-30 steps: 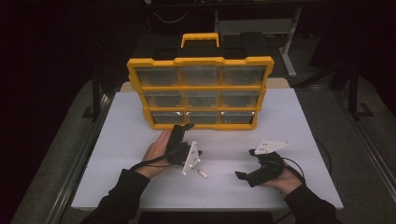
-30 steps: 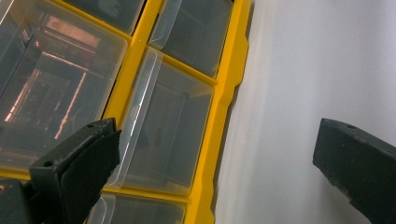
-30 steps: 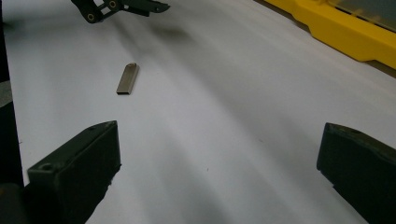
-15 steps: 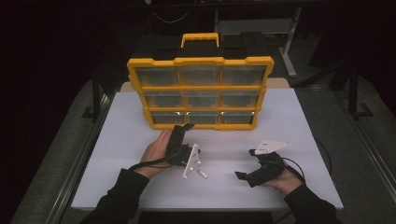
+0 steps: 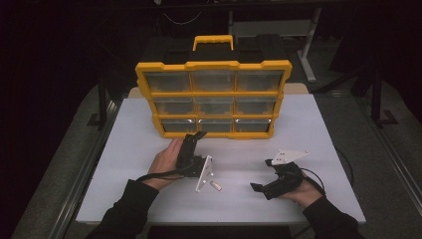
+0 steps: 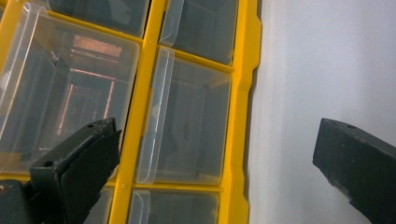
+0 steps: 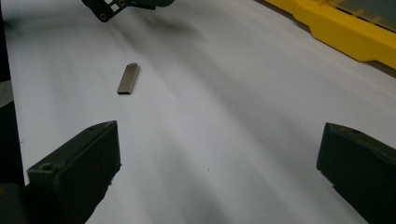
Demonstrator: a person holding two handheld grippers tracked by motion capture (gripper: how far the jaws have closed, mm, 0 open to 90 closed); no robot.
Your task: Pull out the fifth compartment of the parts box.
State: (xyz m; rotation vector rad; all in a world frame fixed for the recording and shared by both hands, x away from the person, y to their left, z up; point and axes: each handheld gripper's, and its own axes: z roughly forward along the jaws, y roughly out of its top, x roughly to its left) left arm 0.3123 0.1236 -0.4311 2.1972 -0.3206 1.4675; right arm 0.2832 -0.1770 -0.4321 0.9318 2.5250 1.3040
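Before the yellow organizer (image 5: 214, 97), the left gripper (image 5: 195, 137) is held wide-jawed at the bottom-row drawers (image 6: 187, 126). One drawer lip should be straddled squarely. The right gripper (image 5: 263, 175), equally wide, is aimed at the small metal piece (image 7: 128, 78).

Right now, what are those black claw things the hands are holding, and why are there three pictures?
A person sits at a white table and holds a grabbing tool in each hand: the left gripper and the right gripper. Each has two black fingers that can pinch things. Both are open and hold nothing. One picture comes from a camera up high. The other two come from small cameras riding on the tools, looking out between their fingers. On the table stands a yellow box of clear little drawers, and the left tool points at it. A small metal stick lies flat on the table between the tools.
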